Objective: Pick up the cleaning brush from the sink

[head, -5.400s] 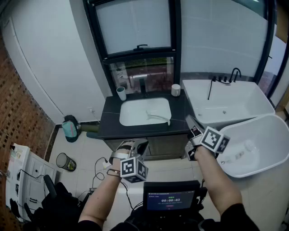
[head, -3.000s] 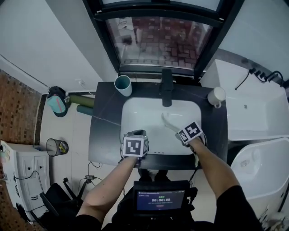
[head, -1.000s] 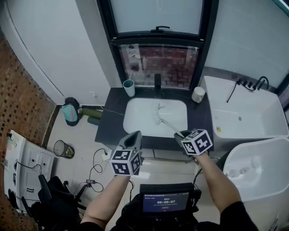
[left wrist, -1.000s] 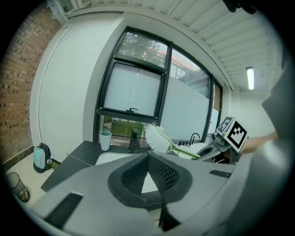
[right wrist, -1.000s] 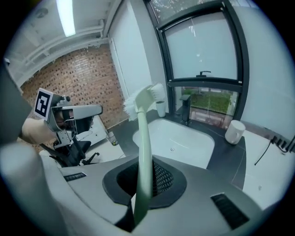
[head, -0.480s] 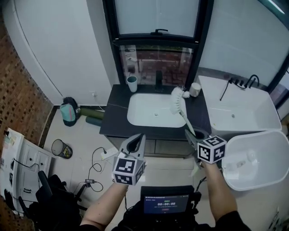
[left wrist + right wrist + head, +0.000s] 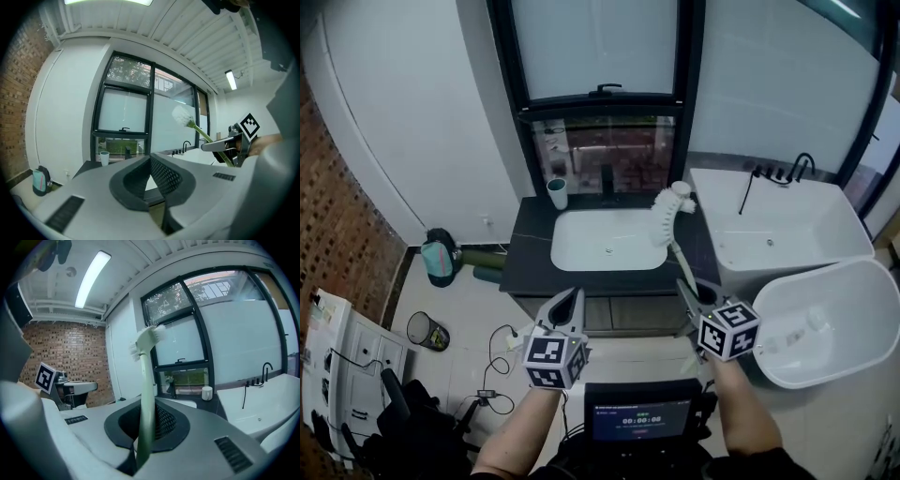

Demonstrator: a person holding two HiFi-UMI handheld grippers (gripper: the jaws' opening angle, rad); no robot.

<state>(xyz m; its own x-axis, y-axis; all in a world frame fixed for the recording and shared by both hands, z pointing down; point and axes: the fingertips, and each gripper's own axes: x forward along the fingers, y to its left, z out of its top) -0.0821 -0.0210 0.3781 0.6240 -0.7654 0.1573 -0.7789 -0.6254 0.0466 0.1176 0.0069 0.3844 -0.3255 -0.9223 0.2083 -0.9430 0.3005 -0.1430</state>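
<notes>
The cleaning brush has a white bristle head and a pale green handle. My right gripper is shut on the lower handle and holds the brush tilted up, in front of the dark counter's right end. In the right gripper view the handle rises from between the closed jaws of that gripper. The white sink lies behind, with nothing in it. To the left, my left gripper is shut and holds nothing; the left gripper view shows its jaws closed, with the brush off to the right.
A black faucet and a pale cup stand at the back of the dark counter. A white bathtub and a white basin are on the right. A bin and cables lie on the floor at left.
Both grippers have drawn back from the counter and risen. The brush has come up out of the sink with the right gripper, and its head now points upward.
</notes>
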